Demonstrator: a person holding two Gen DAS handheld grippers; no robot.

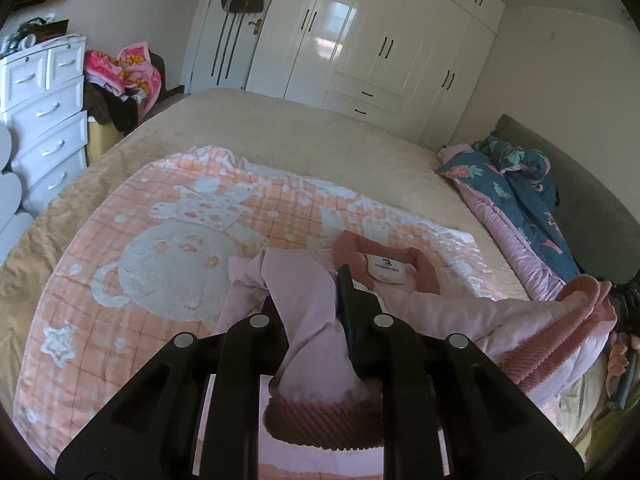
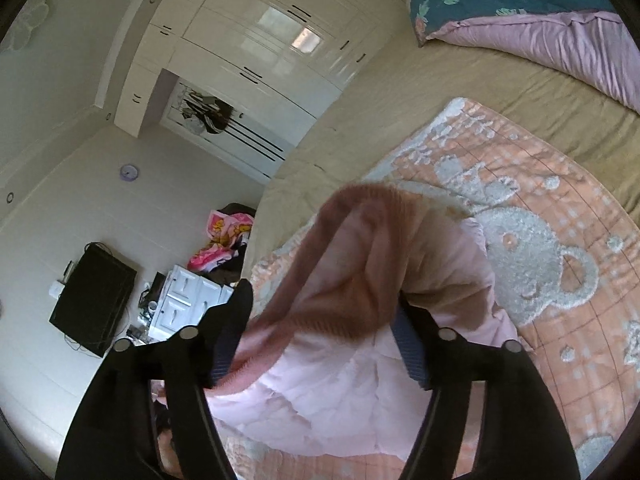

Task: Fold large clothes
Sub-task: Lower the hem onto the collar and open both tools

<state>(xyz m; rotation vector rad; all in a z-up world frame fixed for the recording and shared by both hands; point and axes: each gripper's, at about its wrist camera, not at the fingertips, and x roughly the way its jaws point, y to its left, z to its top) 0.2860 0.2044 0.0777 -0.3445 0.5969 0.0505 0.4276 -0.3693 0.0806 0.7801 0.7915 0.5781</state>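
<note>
A pale pink garment (image 1: 440, 312) with darker ribbed trim lies bunched on an orange bear-pattern blanket (image 1: 160, 248) on the bed. Its collar with a white label (image 1: 390, 270) faces up just beyond my left gripper (image 1: 308, 304), which is shut on a fold of the pink fabric. A ribbed cuff (image 1: 320, 420) hangs below the left fingers. In the right wrist view the ribbed hem (image 2: 352, 248) is draped, blurred, between the fingers of my right gripper (image 2: 322, 312). Its jaws stand wide apart and the pads do not press the cloth. More of the pink garment (image 2: 340, 392) sags beneath.
The beige bedspread (image 1: 320, 136) stretches beyond the blanket. A blue and pink quilt (image 1: 516, 184) is heaped along the right side. A white dresser (image 1: 44, 112) and a pile of clothes (image 1: 124, 72) stand at left, and white wardrobes (image 1: 380, 40) line the far wall.
</note>
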